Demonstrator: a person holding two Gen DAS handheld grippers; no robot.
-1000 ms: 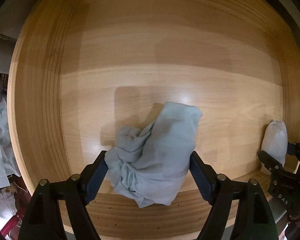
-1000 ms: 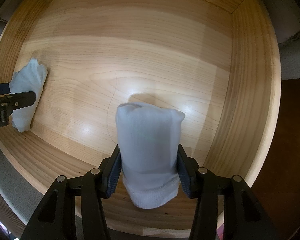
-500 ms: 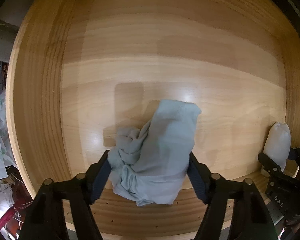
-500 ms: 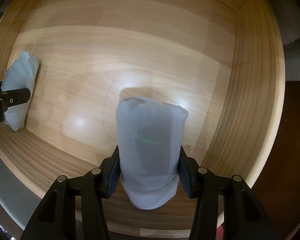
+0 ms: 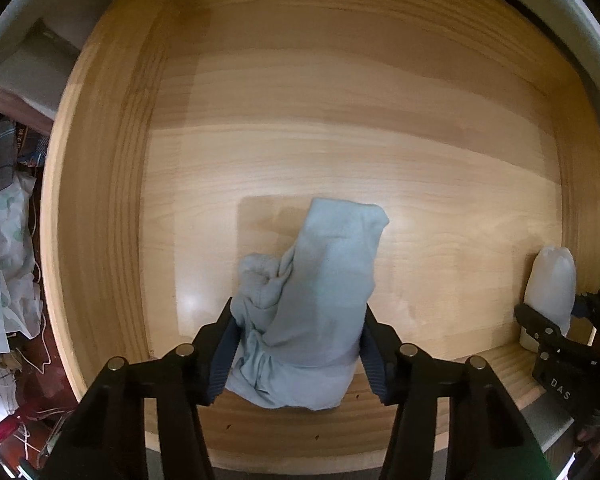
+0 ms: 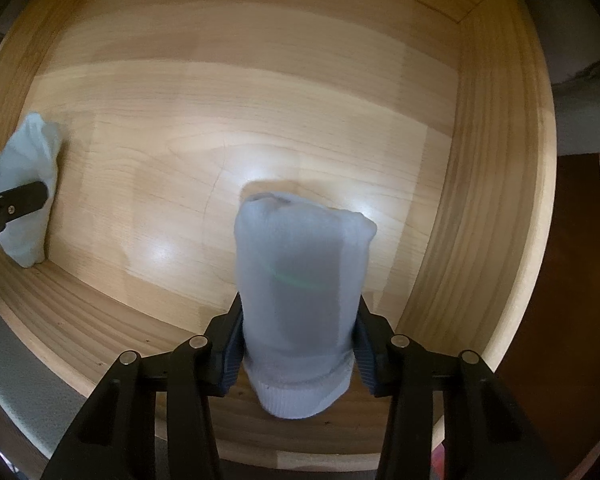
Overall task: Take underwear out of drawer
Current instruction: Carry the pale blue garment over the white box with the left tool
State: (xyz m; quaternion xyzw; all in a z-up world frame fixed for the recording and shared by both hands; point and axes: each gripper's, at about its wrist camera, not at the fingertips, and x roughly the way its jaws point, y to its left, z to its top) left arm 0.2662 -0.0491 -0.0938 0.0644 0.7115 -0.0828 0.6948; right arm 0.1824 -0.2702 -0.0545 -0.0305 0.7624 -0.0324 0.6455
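Your left hand-held gripper (image 5: pixel 298 350) has just been closing: jaws that stood wide around the crumpled blue underwear (image 5: pixel 312 312) a second ago are now pinched in on both its sides, pads against cloth. Your right hand-held gripper (image 6: pixel 296 350) has also been closing a little, and it is clamped on the folded white underwear (image 6: pixel 300 300), which bulges above the pads. Both pieces sit between the fingers, low against the near wall of the wooden drawer (image 5: pixel 100 220), neither one out yet. Both grips look set, so judge the grasp step done; lifting straight up and clear of the drawer rim is what is left.
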